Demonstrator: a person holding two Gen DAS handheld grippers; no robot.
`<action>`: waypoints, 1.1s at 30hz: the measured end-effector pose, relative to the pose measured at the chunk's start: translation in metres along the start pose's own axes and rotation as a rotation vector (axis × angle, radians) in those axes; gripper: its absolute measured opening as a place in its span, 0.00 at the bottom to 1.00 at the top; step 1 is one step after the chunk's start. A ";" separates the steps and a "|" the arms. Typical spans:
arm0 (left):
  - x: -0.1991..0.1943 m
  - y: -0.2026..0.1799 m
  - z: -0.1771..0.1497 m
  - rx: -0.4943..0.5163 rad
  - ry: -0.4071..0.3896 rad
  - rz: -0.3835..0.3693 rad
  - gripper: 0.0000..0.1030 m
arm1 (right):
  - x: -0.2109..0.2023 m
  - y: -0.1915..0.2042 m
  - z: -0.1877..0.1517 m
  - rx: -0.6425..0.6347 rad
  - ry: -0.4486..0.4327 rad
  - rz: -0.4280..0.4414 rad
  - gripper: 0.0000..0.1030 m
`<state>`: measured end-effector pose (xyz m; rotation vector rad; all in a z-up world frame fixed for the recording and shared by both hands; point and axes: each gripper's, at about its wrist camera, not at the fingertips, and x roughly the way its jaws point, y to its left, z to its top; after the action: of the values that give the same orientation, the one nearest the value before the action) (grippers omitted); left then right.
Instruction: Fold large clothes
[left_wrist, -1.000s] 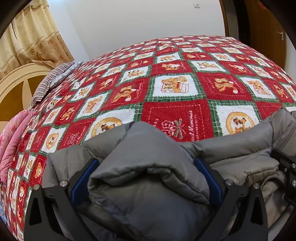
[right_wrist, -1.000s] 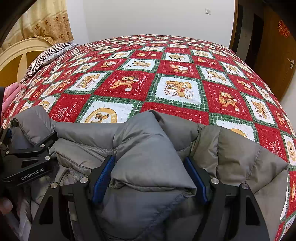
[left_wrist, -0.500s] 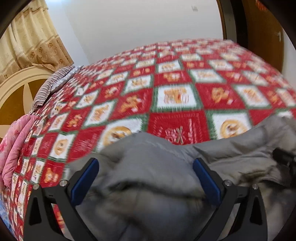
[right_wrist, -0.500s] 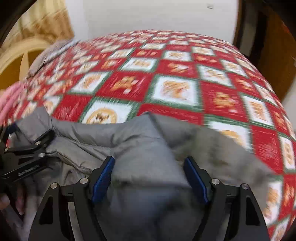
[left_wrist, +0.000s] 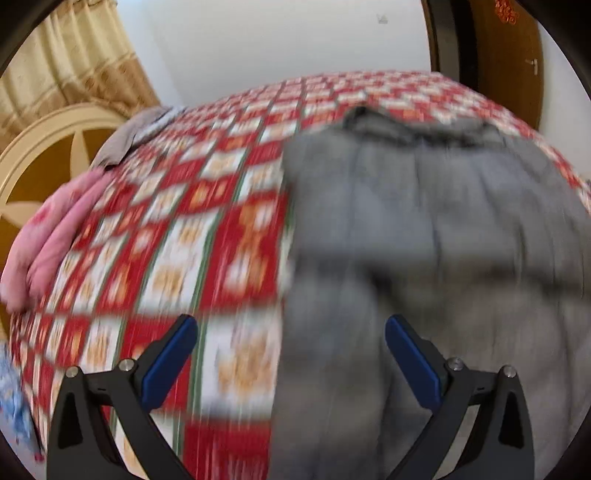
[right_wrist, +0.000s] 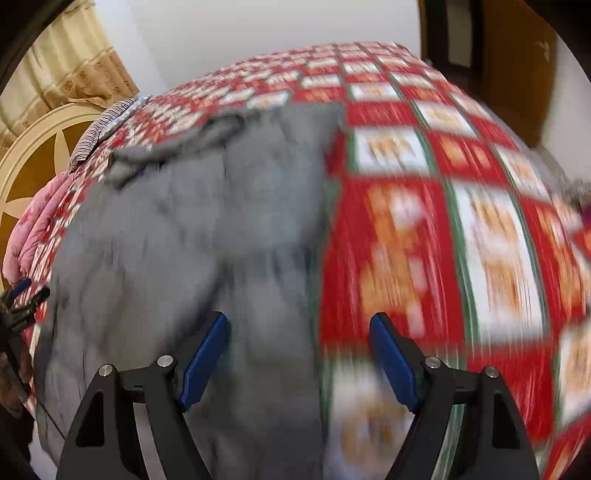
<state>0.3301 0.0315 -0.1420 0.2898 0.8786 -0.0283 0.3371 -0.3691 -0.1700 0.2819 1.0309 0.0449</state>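
Grey puffer jacket lies flat on the red-checked bedspread, long axis running near to far, its bunched end far. My left claw spread, released, over its left edge. My right claw likewise released, over its right edge.

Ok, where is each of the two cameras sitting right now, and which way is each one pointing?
Left wrist: sits on the left gripper, angled down over the bed toward the wall; sees the grey jacket lying to its right on the red patchwork quilt; its own open blue-padded fingers show.
Right wrist: sits on the right gripper, same downward aim; the jacket lies to its left; own open fingers, plus the left gripper at the left edge.
Shared: jacket, quilt, cream headboard, curtain, pink bedding.
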 end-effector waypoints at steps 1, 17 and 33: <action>-0.004 0.000 -0.014 0.000 0.016 0.003 1.00 | -0.007 -0.001 -0.019 0.007 -0.003 0.003 0.77; -0.068 0.000 -0.132 -0.094 0.041 -0.104 1.00 | -0.081 0.005 -0.162 0.032 -0.137 0.019 0.77; -0.135 0.013 -0.158 -0.052 -0.117 -0.265 0.11 | -0.161 0.029 -0.224 -0.055 -0.293 0.108 0.07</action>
<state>0.1259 0.0724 -0.1314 0.1201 0.7951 -0.2658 0.0662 -0.3211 -0.1352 0.2846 0.7219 0.1262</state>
